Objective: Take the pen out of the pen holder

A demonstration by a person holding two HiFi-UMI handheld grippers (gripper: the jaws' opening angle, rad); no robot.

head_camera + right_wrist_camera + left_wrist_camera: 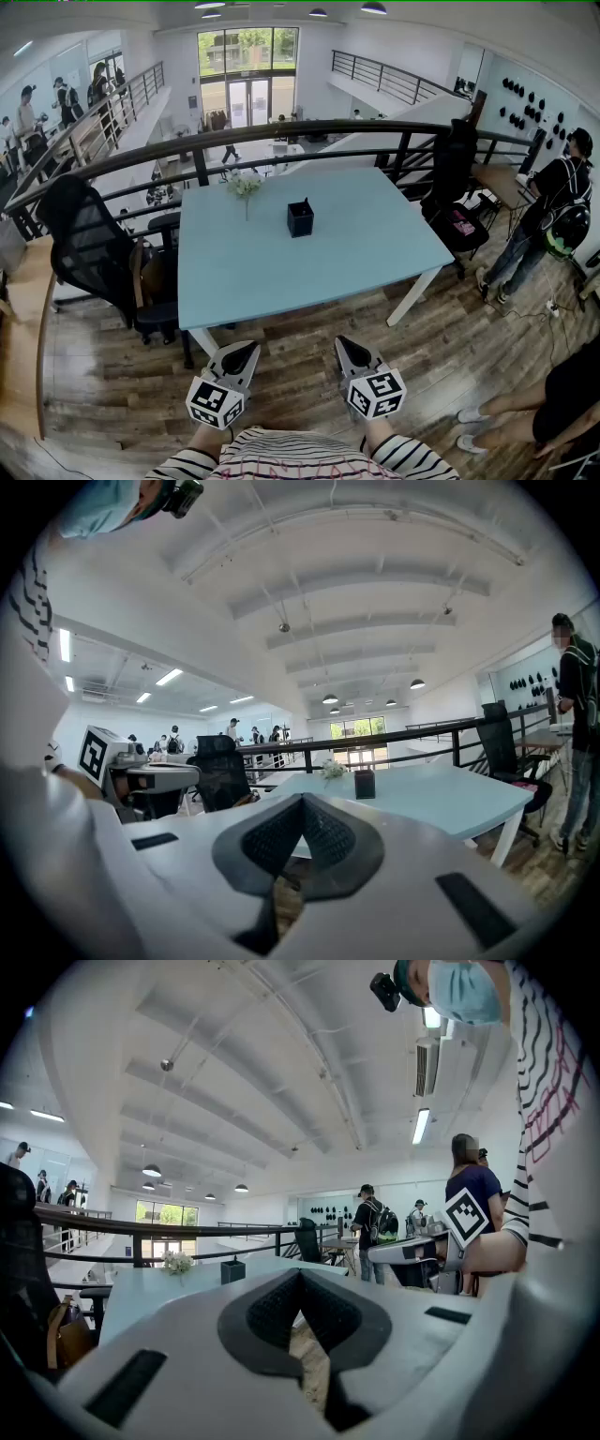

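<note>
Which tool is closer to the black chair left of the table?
Left. The left tool sits below-right of the black chair in the head view; the right tool is farther right.

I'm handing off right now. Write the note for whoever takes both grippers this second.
Left gripper: jaws shut, nothing between them, held low over the wooden floor, short of the table.
Right gripper: the same, shut and empty.
Black square pen holder: upright near the middle of the light blue table, to the right of a small white flower sprig. The pen is too small to make out from here.
Done: nothing yet; neither gripper is at the holder.
Left: move up to the table, open one gripper, grasp the pen and lift it out.
</note>
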